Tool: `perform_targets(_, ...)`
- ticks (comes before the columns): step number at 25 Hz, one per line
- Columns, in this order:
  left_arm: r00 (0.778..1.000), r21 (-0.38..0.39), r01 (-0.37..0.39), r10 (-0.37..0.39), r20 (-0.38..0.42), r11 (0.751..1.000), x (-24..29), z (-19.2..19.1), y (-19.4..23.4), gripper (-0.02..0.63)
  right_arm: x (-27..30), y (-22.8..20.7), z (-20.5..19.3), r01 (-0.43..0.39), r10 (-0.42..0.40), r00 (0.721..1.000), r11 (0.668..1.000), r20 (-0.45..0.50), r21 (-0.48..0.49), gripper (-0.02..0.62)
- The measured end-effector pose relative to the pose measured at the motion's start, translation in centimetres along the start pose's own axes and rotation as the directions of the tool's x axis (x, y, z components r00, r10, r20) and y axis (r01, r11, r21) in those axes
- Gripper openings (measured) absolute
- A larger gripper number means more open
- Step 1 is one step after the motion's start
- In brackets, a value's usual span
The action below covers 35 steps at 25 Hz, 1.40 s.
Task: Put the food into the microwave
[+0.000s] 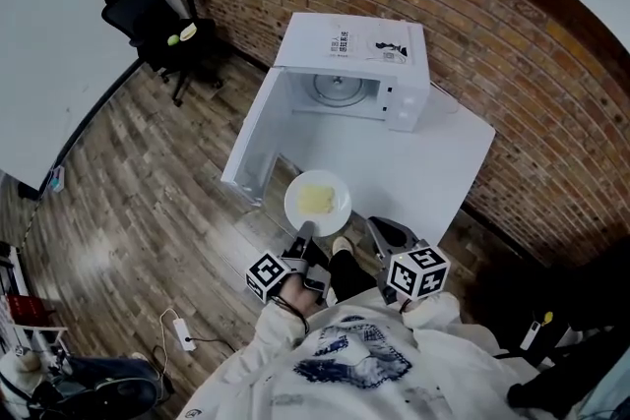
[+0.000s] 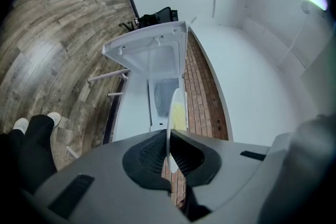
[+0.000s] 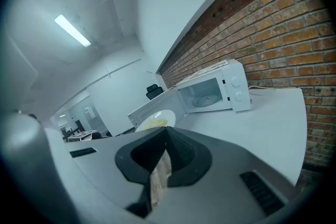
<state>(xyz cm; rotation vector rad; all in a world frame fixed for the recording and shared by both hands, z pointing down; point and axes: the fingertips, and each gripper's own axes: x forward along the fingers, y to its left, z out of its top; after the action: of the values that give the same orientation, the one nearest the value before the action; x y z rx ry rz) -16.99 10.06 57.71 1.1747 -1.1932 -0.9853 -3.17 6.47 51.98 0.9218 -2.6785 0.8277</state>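
A white microwave (image 1: 354, 74) stands at the back of the white table (image 1: 433, 162), its door (image 1: 258, 138) swung open to the left and the glass turntable (image 1: 340, 90) showing inside. A white plate (image 1: 317, 202) with yellow food (image 1: 315, 200) is at the table's near edge. My left gripper (image 1: 305, 231) is shut on its near rim. In the left gripper view the plate (image 2: 176, 110) stands edge-on between the jaws of the left gripper (image 2: 169, 136). My right gripper (image 1: 374, 226) is just right of the plate, shut and empty. In the right gripper view, past the right gripper (image 3: 167, 131), are the plate (image 3: 156, 120) and microwave (image 3: 215, 92).
A brick wall (image 1: 512, 44) runs behind the table. A black office chair (image 1: 157, 25) stands far left on the wooden floor (image 1: 128, 192). A power strip (image 1: 182, 334) lies on the floor near the person's feet (image 1: 340, 246).
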Motion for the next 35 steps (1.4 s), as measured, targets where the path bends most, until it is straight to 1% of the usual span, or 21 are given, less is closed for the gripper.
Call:
perform_targets(9, 0.999, 0.002, -0.024, 0.024, -0.032, 1.000, 4.6, 2.2, -0.3, 0.017, 4.5, -1.9, 2.6, 0.004, -0.005, 1.000, 1.000, 0.012, 0.019, 0.014)
perform_targets(12, 0.998, 0.008, -0.025, 0.025, -0.053, 1.000, 7.0, 2.9, -0.7, 0.017, 6.3, -2.9, 3.9, 0.009, -0.009, 1.000, 0.999, 0.021, 0.031, 0.014)
perform_targets(15, 0.997, 0.007, -0.011, 0.012, -0.078, 1.000, 9.6, 3.5, -1.4, 0.017, 8.0, -4.1, 5.1, 0.016, -0.018, 0.999, 0.999, 0.031, 0.047, 0.014)
perform_targets(18, 0.995, 0.029, -0.038, 0.041, -0.095, 0.999, 12.1, 4.5, -1.6, 0.017, 9.5, -5.5, 6.5, 0.026, -0.029, 0.999, 0.998, 0.043, 0.063, 0.014)
perform_targets(21, 0.994, 0.034, -0.047, 0.050, -0.099, 0.998, 14.7, 5.3, -1.7, 0.017, 10.8, -7.2, 7.8, 0.034, -0.037, 0.998, 0.997, 0.046, 0.075, 0.014)
perform_targets(26, 0.992, 0.017, -0.056, 0.058, -0.111, 0.998, 18.5, 5.7, -2.0, 0.017, 12.6, -9.7, 9.7, 0.039, -0.044, 0.998, 0.994, 0.052, 0.098, 0.014)
perform_targets(28, 0.990, 0.029, -0.074, 0.077, -0.116, 0.997, 19.6, 5.8, -2.0, 0.017, 13.3, -10.5, 10.3, 0.038, -0.043, 0.998, 0.994, 0.053, 0.103, 0.014)
perform_targets(31, 0.989, 0.048, -0.080, 0.085, -0.121, 0.996, 21.5, 6.1, -2.0, 0.017, 14.2, -11.8, 11.0, 0.038, -0.044, 0.998, 0.994, 0.051, 0.104, 0.014)
perform_targets(35, 0.987, 0.048, -0.091, 0.097, -0.130, 0.995, 23.3, 6.2, -2.0, 0.017, 15.0, -12.9, 11.8, 0.043, -0.048, 0.998, 0.994, 0.045, 0.103, 0.014)
